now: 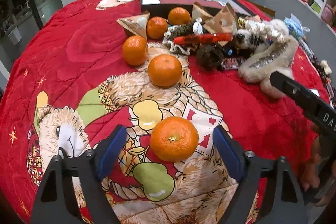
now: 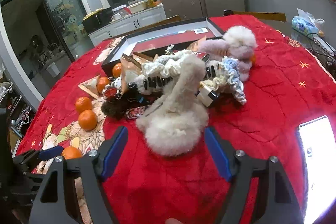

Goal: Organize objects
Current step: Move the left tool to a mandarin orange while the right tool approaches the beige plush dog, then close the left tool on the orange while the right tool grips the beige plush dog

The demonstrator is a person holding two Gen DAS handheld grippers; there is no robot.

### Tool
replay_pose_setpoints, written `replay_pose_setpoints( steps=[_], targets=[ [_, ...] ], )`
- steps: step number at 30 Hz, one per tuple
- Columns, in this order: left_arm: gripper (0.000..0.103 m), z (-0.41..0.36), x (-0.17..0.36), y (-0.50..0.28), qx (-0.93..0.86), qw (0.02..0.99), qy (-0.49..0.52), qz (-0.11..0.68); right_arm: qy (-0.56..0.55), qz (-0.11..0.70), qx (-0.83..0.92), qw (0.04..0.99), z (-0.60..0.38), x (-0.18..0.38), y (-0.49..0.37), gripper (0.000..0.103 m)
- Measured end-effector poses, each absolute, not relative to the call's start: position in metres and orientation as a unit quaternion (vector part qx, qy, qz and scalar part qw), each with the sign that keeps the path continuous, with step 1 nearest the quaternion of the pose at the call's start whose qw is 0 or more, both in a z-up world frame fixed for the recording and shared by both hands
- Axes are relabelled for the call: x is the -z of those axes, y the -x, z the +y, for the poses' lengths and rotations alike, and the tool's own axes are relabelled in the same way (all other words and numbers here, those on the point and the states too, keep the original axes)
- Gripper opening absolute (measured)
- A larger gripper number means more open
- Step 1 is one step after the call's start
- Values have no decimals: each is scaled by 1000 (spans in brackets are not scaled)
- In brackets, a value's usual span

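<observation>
Your left gripper (image 1: 170, 144) sits apart around the nearest round orange tangerine (image 1: 174, 141) on the red plush blanket (image 1: 63, 51), pads not touching, so an off-centre squeeze could roll it away; right gripper (image 2: 166, 150), also apart, may snag the fluffy cream headband (image 2: 174, 129)

The only lettering I can make out is "DAS" in pale capitals on the black arm of the right gripper (image 1: 304, 98), just right of the fluffy cream headband (image 1: 266, 60). Labels on the box and snack wrappers beyond it are too blurred to read.
</observation>
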State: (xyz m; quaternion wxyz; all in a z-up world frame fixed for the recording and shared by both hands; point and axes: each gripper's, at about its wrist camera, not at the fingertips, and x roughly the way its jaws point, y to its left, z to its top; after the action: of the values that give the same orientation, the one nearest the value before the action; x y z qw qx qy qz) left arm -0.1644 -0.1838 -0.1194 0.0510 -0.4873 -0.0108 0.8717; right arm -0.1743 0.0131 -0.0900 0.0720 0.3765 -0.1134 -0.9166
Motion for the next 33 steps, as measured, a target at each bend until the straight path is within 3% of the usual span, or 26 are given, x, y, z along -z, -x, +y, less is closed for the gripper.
replay_pose_setpoints(
  steps=[10, 11, 13, 18, 20, 21, 33],
  targets=[
    [55, -184, 118, 163, -878, 49, 475, 16, -393, -116, 910, 62, 9, 101, 192, 75],
    [53, -185, 118, 162, -880, 48, 472, 15, -395, -117, 909, 61, 10, 102, 193, 74],
    [39, -185, 117, 161, -882, 43, 469, 12, -406, -117, 905, 45, 12, 106, 196, 59],
    [39, -186, 117, 162, -883, 41, 468, 11, -405, -111, 907, 46, 11, 105, 194, 56],
    [38, -186, 116, 161, -882, 40, 469, 9, -405, -103, 908, 37, 9, 104, 193, 44],
    [38, -187, 115, 160, -883, 40, 468, 4, -407, -99, 908, 27, 10, 103, 192, 30],
    [38, -191, 109, 151, -887, 40, 460, -4, -398, -102, 911, 42, 15, 100, 179, 16]
  ],
)
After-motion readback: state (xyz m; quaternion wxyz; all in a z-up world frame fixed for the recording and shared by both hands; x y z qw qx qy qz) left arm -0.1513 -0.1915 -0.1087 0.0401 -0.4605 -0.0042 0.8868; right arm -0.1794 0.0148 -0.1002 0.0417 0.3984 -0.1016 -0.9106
